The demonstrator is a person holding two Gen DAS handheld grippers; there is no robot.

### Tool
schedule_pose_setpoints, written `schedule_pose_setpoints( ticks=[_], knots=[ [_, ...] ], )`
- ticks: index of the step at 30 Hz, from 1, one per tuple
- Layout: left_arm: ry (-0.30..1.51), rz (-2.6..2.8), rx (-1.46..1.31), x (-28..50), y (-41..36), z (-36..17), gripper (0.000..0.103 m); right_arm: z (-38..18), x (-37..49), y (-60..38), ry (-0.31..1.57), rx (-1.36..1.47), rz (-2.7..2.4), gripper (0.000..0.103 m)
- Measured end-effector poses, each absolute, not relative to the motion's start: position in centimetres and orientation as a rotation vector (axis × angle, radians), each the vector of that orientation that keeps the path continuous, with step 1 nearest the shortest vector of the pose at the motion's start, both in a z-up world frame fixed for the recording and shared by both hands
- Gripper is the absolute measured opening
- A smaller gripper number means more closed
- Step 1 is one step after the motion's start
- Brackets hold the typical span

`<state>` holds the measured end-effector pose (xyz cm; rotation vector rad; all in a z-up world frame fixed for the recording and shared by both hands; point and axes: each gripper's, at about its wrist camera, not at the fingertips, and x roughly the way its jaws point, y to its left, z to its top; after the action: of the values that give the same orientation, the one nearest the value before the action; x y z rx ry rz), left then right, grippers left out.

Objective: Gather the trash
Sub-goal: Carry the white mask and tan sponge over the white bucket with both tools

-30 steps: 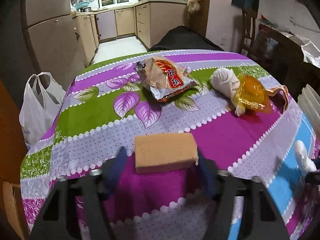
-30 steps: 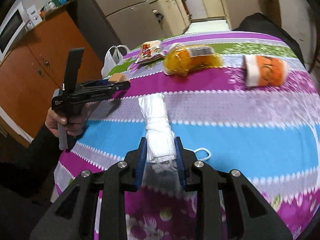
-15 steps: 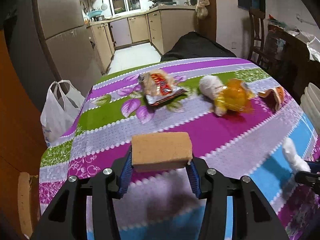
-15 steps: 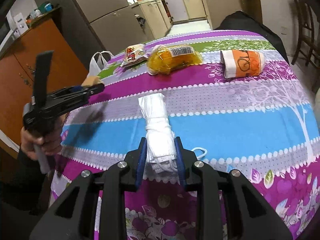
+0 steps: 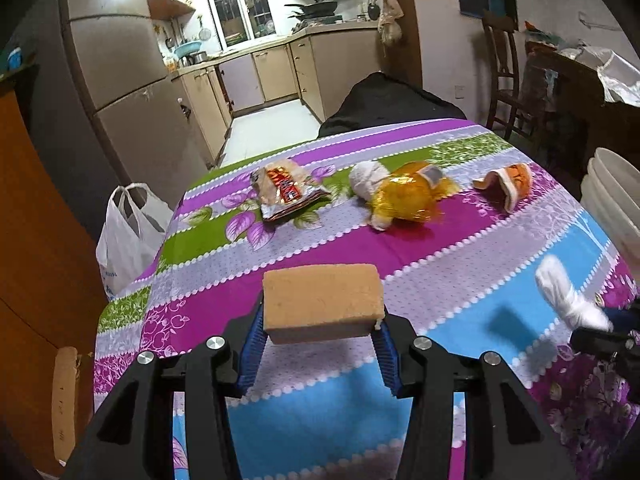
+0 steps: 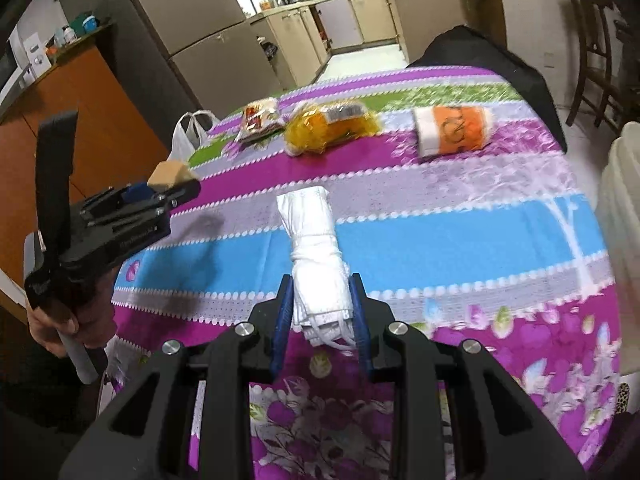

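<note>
My left gripper (image 5: 320,336) is shut on a tan sponge block (image 5: 322,302), lifted above the table's near left part; the same block (image 6: 170,174) shows in the right wrist view. My right gripper (image 6: 320,312) is shut on a rolled white face mask (image 6: 314,248), its ear loops hanging at the pads. On the patterned tablecloth (image 5: 440,248) lie a red snack wrapper (image 5: 286,194), a crumpled yellow wrapper (image 5: 406,198) against a white wad (image 5: 366,176), and an orange paper cup (image 6: 454,132) on its side.
A white plastic bag (image 5: 128,236) hangs at the table's far left edge, beside a wooden cabinet (image 5: 36,240). Stacked white bowls (image 5: 612,196) stand at the right edge. A dark chair back (image 5: 384,100) is behind the table.
My left gripper closed on the sponge block and carried it up and back from the table; the litter now sits farther off. My right gripper with the mask shifted slightly.
</note>
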<state>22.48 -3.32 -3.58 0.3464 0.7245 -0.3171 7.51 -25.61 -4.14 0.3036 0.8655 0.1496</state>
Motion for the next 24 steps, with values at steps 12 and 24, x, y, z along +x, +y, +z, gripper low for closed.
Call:
schedule_pose_setpoints(
  ticks=[12, 24],
  knots=[
    [0.637, -0.426, 0.392, 21.5, -10.0, -0.1, 0.049, 0.9, 4.9, -30.5, 0.769, 0.279, 0.032, 0.027],
    [0.625, -0.611, 0.407, 20.6, -19.4, 2.1, 0.049, 4.2, 2.5, -36.7, 0.723, 0.266, -0.113, 0.027]
  ],
)
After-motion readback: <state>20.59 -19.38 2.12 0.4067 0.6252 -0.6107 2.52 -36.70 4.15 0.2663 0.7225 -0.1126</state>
